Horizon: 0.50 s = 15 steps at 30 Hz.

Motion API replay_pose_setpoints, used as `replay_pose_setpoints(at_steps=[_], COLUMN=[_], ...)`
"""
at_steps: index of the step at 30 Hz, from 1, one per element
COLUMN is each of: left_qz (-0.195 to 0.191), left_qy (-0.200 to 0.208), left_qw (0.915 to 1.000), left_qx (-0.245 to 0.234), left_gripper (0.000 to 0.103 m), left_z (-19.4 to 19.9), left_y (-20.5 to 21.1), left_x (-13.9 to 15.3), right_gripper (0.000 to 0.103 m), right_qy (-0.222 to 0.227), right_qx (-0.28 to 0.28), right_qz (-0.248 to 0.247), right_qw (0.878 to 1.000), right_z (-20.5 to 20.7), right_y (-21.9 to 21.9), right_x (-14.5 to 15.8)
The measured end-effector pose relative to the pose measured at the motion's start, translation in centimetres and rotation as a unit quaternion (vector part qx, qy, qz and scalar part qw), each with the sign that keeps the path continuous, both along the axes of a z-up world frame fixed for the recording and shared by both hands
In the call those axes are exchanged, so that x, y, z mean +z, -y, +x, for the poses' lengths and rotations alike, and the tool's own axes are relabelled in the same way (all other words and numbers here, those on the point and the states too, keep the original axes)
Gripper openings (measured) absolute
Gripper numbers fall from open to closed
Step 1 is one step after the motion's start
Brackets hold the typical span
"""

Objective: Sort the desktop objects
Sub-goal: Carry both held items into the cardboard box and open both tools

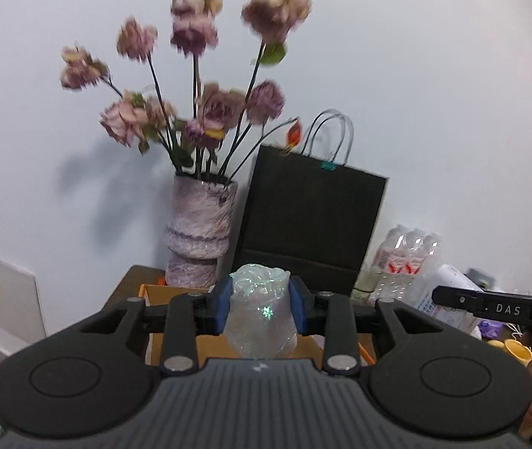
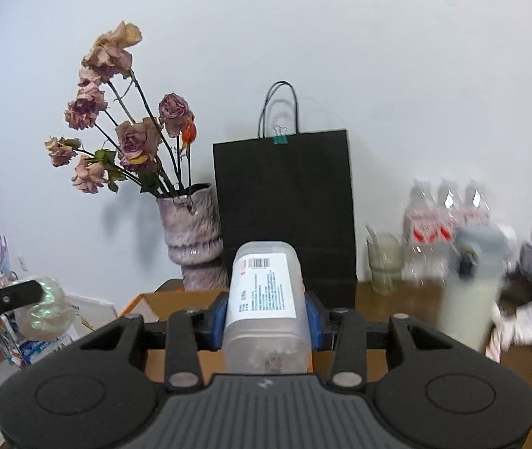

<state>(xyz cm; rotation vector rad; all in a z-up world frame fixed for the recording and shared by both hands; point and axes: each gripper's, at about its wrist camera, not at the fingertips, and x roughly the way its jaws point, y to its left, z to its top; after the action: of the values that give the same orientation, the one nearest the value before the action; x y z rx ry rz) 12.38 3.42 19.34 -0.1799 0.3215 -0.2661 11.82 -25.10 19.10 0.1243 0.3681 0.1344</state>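
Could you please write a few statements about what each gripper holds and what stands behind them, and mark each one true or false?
1. The left gripper is shut on an iridescent plastic cup. True.
2. The right gripper is open and holds nothing. False: it is shut on a frosted plastic bottle with a white barcode label.
3. A black paper bag stands against the wall to the right of the vase. True.
4. The vase holds fresh yellow tulips. False: it holds dried, faded pink roses.
5. An open cardboard box lies below the held bottle. True.
6. The bag's handles are held by a red clip. False: the binder clip is teal.
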Motion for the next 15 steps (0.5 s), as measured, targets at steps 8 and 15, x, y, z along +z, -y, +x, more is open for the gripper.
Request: replay_pose_setpoints(at_steps=[8,15], left_qz=[-0.014,-0.003], left_qy=[-0.077,-0.163], left_qw=[0.9968,0.9866], left_qx=[-0.015,-0.003], left_gripper=[0.033,0.033], left_z=[12.6,21.9], left_y=[2.7,7.0], left_x=[-2.2,-8.2], right_gripper=[0.04,0.04], right_qy=[-0.066,-0.144], right_qx=[0.014,0.007], right_qz=[-0.064,-0.084], right_qw=[0.996,0.986], right_z=[13.0,22.3], right_y=[-3.8,-5.6], right_x=[-0.9,-6.2])
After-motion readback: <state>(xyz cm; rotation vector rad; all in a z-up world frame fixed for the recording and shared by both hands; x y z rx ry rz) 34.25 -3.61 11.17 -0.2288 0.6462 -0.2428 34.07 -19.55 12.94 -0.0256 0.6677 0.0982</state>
